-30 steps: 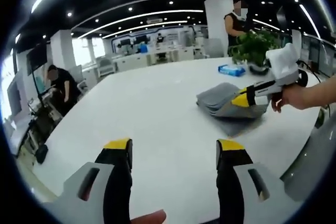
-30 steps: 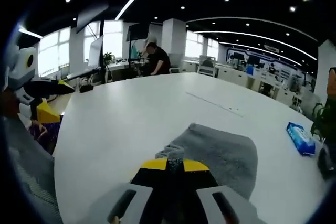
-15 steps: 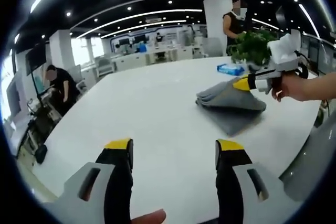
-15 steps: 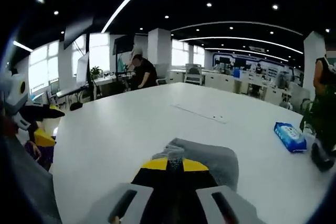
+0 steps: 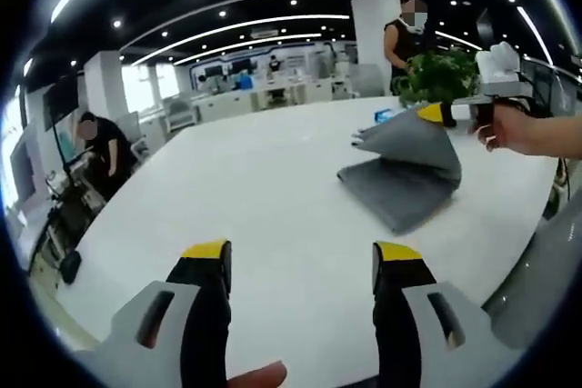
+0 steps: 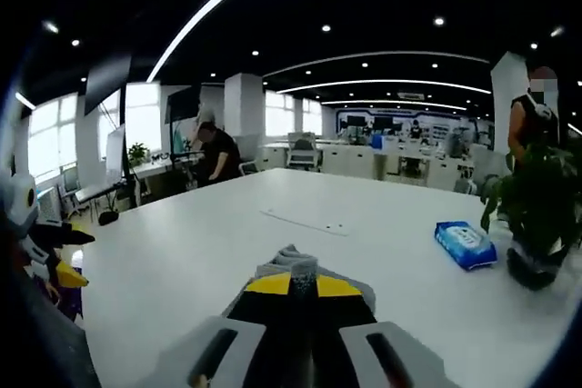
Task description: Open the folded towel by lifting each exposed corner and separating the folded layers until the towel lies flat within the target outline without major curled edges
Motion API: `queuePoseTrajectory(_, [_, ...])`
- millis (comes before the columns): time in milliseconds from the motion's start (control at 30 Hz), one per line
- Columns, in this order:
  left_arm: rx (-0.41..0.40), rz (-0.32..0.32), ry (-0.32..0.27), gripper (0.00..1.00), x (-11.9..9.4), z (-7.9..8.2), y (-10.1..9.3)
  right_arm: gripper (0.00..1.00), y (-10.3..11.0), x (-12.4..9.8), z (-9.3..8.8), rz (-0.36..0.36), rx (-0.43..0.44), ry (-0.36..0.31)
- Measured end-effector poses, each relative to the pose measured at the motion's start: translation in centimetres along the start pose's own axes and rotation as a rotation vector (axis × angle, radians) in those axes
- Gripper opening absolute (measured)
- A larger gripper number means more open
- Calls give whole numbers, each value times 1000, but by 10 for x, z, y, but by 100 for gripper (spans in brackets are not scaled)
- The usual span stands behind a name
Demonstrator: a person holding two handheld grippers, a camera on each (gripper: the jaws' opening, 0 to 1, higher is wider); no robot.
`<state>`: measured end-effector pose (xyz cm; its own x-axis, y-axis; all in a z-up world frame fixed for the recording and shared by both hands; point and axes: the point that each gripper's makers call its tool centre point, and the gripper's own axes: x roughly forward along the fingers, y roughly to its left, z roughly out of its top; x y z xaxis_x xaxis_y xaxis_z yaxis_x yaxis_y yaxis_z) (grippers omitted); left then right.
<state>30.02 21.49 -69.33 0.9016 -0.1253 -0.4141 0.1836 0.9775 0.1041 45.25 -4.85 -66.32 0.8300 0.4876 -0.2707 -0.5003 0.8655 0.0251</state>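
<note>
A grey folded towel [image 5: 400, 184] lies on the white table [image 5: 264, 188] at the right of the left gripper view. Its top layer is raised into a tent, pinched at the peak by my right gripper [image 5: 435, 114], which enters from the right in a person's hand. In the right gripper view the right gripper [image 6: 302, 283] is shut on the grey towel corner [image 6: 291, 259], with a fold of cloth sticking out past the yellow tips. My left gripper [image 5: 300, 265] hovers open over the near table, well short of the towel.
A blue wipes pack [image 6: 465, 243] and a potted plant [image 6: 536, 215] sit on the table's far side. A person [image 5: 407, 38] stands behind the plant; another sits at a desk [image 5: 105, 147]. The table edge [image 5: 532, 252] runs close to the towel's right.
My right gripper has lifted the towel's top layer higher off the stack, from nearly flat to a raised tent. The left gripper has stayed in place.
</note>
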Motion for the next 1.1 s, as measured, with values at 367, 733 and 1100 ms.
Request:
queuePoseTrajectory(367, [-4,-4,6,61,1,-2,0,3,-40,-30,-14,-122,53,-8])
queuePoseTrajectory(733, [8,-17,20,60,1,-4,-3,3,-80,-53,-42,-232,151,3])
queuePoseTrajectory(1100, [98,-31,33,57,1,-4,-13,3,-113,-69,-70,-336,214,14])
